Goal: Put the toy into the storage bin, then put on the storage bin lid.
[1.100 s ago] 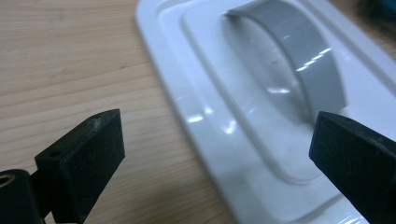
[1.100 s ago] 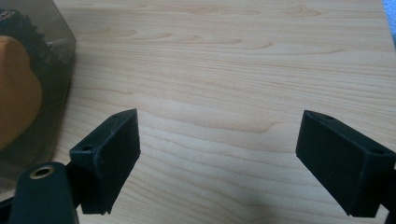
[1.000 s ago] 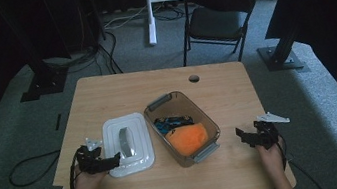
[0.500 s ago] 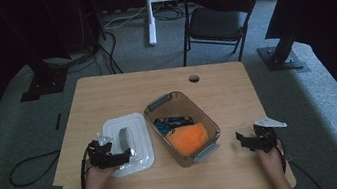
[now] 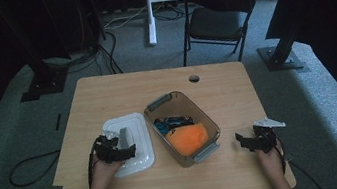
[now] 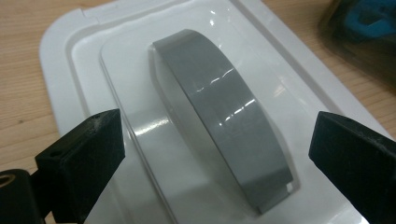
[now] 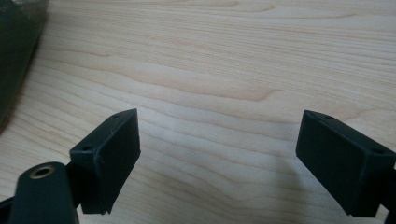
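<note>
Since the earlier frame your left tool (image 5: 127, 150) has slid in from the tabletop's left edge onto the lid, while your right tool (image 5: 242, 141) has stayed parked near the right edge.

The light wooden tabletop (image 5: 120, 89) carries everything. At its middle sits the clear grey-tinted plastic bin (image 5: 159, 121), uncovered, with an orange soft item (image 5: 188, 138) and a blue-and-black item (image 5: 173, 122) inside. Just to the left of the bin, flat on the wood, lies the white rectangular plastic lid (image 5: 137, 129) with its grey arched handle (image 6: 224, 112).

Your left tool is spread wide and holds nothing; in the left gripper view the handle rises between its two jaws, one on each side. The handle's long axis runs away from you along the tool's line of sight, leaning slightly to the right, so the jaws already face its two long flanks. That is the relation to keep: closing straight in should pinch the handle across its narrow width, probably the next step towards lifting the lid over to the bin on the right.

Your right tool is also wide open and empty, hovering over bare wood, well apart from the lid, so the left hand is the nearer one.
</note>
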Demonstrator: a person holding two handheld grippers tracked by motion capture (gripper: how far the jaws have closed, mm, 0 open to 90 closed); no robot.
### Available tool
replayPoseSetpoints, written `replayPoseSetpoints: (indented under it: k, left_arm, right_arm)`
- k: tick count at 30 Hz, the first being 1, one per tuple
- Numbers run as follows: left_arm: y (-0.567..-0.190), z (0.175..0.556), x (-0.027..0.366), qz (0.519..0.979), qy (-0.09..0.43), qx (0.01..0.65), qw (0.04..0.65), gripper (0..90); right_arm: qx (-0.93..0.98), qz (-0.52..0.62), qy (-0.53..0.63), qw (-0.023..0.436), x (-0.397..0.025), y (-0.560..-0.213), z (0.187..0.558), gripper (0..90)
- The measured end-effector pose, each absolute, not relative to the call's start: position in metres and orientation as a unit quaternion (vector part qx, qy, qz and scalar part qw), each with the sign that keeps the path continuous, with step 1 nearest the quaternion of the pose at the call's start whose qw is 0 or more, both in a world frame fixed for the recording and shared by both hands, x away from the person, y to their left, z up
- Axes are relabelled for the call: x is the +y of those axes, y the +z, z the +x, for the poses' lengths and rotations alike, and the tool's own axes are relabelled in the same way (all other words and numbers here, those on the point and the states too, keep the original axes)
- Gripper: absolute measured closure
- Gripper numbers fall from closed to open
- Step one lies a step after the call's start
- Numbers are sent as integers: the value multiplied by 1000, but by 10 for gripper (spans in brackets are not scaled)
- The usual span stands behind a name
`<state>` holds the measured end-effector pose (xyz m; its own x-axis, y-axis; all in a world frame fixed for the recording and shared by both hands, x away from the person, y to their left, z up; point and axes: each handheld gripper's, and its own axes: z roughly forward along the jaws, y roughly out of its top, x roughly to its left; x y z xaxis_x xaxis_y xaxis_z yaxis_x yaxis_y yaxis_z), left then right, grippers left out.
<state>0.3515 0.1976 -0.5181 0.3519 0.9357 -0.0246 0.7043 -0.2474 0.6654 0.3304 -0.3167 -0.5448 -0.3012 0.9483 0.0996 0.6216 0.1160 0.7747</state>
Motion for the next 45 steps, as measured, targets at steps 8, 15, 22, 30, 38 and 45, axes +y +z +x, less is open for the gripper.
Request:
replayPoseSetpoints:
  k: [8,15,22,30,38,45]
  left_arm:
    - [-525,356,198,766,190,539,293,41]
    - [-527,360,197,761,190,547,293,51]
    - [-529,362,196,756,202,548,295,149]
    - [-526,359,197,743,218,555,304,377]
    - [-524,356,201,738,224,557,307,563]
    - [-520,353,212,711,246,577,317,669]
  right_arm:
    - [715,550,372,218,-316,-545,331,131]
    - [717,549,372,215,-316,-545,329,131]
    - [719,549,368,214,-316,-545,330,132]
    - [721,549,367,210,-315,-546,330,139]
    - [721,549,365,212,-314,-546,331,139]
    - [724,546,363,215,-313,-545,332,139]
